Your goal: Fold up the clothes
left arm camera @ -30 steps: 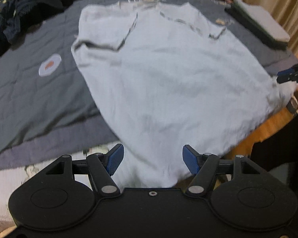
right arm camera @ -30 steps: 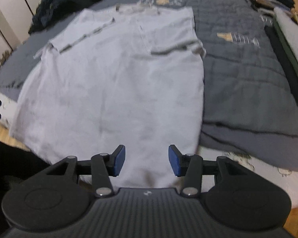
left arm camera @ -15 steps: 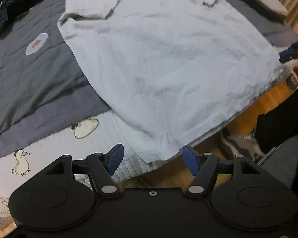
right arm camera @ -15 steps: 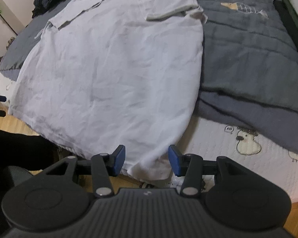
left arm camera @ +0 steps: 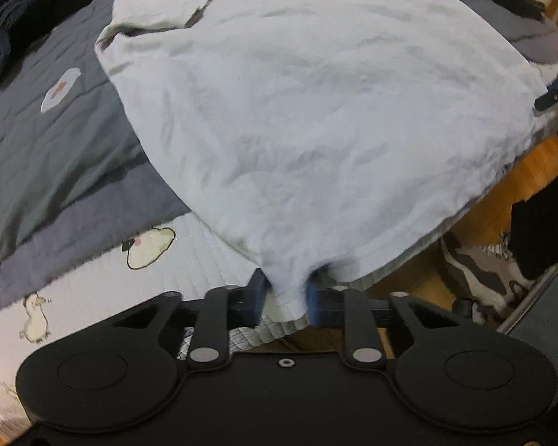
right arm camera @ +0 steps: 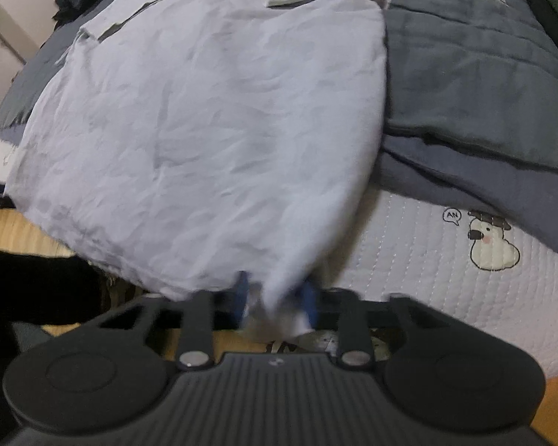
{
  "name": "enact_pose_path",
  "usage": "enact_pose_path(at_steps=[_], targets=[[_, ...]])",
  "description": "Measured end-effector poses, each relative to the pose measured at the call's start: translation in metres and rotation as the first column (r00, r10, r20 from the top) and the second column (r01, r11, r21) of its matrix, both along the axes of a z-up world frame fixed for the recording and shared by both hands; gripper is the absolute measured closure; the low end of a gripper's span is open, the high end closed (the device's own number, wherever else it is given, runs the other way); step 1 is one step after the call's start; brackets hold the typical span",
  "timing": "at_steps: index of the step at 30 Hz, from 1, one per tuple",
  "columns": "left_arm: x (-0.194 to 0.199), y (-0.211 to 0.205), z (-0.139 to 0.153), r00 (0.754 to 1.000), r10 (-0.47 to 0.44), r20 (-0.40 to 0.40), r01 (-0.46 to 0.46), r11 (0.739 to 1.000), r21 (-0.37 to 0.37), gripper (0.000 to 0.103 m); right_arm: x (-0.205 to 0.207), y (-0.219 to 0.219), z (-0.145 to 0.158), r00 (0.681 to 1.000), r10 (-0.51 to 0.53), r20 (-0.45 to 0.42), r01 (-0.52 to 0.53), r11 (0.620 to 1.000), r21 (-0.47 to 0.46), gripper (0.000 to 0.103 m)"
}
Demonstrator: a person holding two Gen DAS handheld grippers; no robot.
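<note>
- While its blue pads pinch in from both sides, the left tongs (left arm camera: 284,297) are closing on a bunched hem corner of the shirt (left arm camera: 316,111), with cloth squeezed into a narrow fold between the jaws.
- Seen from the right wrist, the right tongs (right arm camera: 275,297) are likewise closing on the shirt's other hem corner; the picture is blurred there, yet the fabric gathers to a point between the blue pads.
- Both tongs have black, rounded bodies with flat linkage arms and silver pivot pins; the right one's top plate is ribbed.
- Pale and lightly crumpled, the shirt looks like thin woven cotton; it lies spread flat on the bed, its hem hanging over the near edge, its short sleeves folded inward at the far end.
- Under it lies a dark grey quilt (left arm camera: 37,141), soft and stitched in lines, with a round white patch (left arm camera: 60,89).
- Nearer the edge, a white quilted sheet (right arm camera: 427,260) shows, printed with cartoon ducks (right arm camera: 493,241).
- Dark clothes (left arm camera: 15,11) sit heaped at the far left of the bed.
- Below the bed's edge is a wooden floor (left arm camera: 532,163), with a grey-and-white shoe (left arm camera: 480,271) on it.
</note>
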State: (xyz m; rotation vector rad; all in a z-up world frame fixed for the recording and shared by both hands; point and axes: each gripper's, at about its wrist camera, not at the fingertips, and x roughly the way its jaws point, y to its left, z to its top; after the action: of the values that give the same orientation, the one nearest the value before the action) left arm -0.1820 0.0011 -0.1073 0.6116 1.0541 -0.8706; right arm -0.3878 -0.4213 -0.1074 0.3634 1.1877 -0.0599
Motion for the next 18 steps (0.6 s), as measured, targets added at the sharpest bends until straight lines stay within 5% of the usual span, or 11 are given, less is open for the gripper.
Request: enact_pose_path(at_steps=[7,12,18], targets=[[0.007,0.013,0.032,0.997,0.062,0.047,-0.054,0.988,-0.148,0.097,-0.021,-0.020,0.025,0.982,-0.127,0.139,0.108,0.985,0.134,0.098],[0.021,0.019,0.059,0.989,0.131,0.063,-0.109,0.955,-0.275,0.097,-0.034,-0.040,0.055,0.926,-0.255,0.280,0.186,0.950,0.251,0.098],[0.051,0.002,0.076,0.976,0.193,0.101,-0.145,0.921,-0.361,0.097,-0.001,-0.061,0.072,0.861,-0.346,0.372,0.247,0.925,0.289,0.098]])
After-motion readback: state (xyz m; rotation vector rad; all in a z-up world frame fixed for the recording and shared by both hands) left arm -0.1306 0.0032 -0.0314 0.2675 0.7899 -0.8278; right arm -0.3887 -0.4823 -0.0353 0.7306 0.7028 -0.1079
